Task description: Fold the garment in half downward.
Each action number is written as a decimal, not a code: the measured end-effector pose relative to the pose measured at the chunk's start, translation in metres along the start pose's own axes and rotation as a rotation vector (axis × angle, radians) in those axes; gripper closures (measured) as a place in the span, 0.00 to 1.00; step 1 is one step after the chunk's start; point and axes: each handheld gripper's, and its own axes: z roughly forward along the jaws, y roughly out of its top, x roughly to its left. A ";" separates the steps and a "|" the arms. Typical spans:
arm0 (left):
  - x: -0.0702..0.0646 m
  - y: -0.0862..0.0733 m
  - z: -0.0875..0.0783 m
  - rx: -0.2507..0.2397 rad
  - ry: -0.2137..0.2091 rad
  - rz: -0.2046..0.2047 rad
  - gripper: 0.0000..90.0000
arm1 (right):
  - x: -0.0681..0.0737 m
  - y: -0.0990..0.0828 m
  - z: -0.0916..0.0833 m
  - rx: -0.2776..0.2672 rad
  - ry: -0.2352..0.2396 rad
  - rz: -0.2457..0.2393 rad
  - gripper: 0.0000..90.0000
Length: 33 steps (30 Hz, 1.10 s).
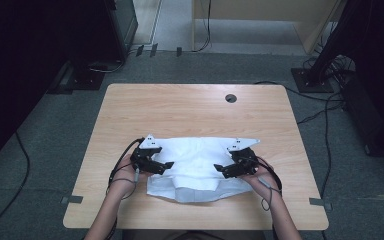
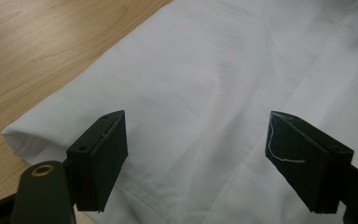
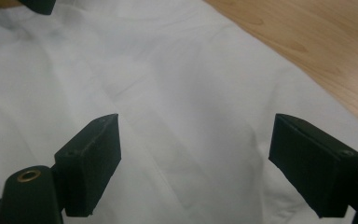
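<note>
A white folded cloth (image 1: 195, 167) lies on the near half of the wooden table (image 1: 190, 110). My left gripper (image 1: 167, 164) hovers over the cloth's left part, pointing right, its jaws wide apart with nothing between them. The same cloth (image 2: 200, 93) spreads under the left gripper (image 2: 196, 161), with a folded edge at lower left. Over the cloth's right part my right gripper (image 1: 219, 168) points left, open as well. In the right gripper view the cloth (image 3: 177, 102) lies flat beneath the right gripper (image 3: 193, 165), and a thin white thread clings to one left pad (image 2: 303, 158).
A round cable hole (image 1: 231, 98) sits near the table's far edge. Bare wood (image 1: 190, 110) stretches beyond the cloth. Cables (image 1: 325, 115) run over the grey floor at right, and dark stands (image 1: 95, 70) rise at the back left.
</note>
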 end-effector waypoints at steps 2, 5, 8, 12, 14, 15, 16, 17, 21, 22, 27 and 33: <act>0.002 -0.002 0.001 0.005 0.010 0.002 0.23 | 0.003 -0.001 0.004 0.016 0.007 -0.026 0.19; 0.005 -0.005 0.003 0.009 0.028 0.003 0.23 | 0.006 -0.003 0.009 0.041 0.000 -0.070 0.19; 0.008 -0.007 0.005 0.016 0.045 0.003 0.23 | 0.009 -0.003 0.013 0.051 0.033 -0.071 0.19; 0.011 -0.010 0.006 0.017 0.058 0.009 0.23 | 0.013 -0.005 0.019 0.074 0.062 -0.084 0.19; 0.011 -0.011 0.006 0.013 0.061 0.014 0.23 | 0.015 -0.006 0.021 0.081 0.078 -0.098 0.19; 0.011 -0.011 0.006 0.008 0.063 0.020 0.23 | 0.016 -0.006 0.022 0.087 0.084 -0.104 0.19; 0.011 -0.011 0.005 0.000 0.067 0.031 0.23 | 0.016 -0.007 0.023 0.088 0.092 -0.111 0.19; 0.012 -0.012 0.005 -0.008 0.070 0.039 0.23 | 0.017 -0.007 0.024 0.092 0.099 -0.115 0.19; 0.014 -0.011 0.002 -0.020 0.084 0.029 0.23 | 0.019 -0.009 0.026 0.110 0.113 -0.130 0.19; 0.015 -0.012 0.002 -0.020 0.086 0.028 0.23 | 0.019 -0.009 0.027 0.112 0.117 -0.130 0.19; 0.018 -0.009 -0.002 -0.055 0.087 0.008 0.23 | 0.016 -0.004 0.021 0.056 0.093 -0.076 0.21; 0.020 -0.006 0.002 -0.058 0.088 0.016 0.23 | 0.018 -0.001 0.022 0.010 0.060 -0.044 0.21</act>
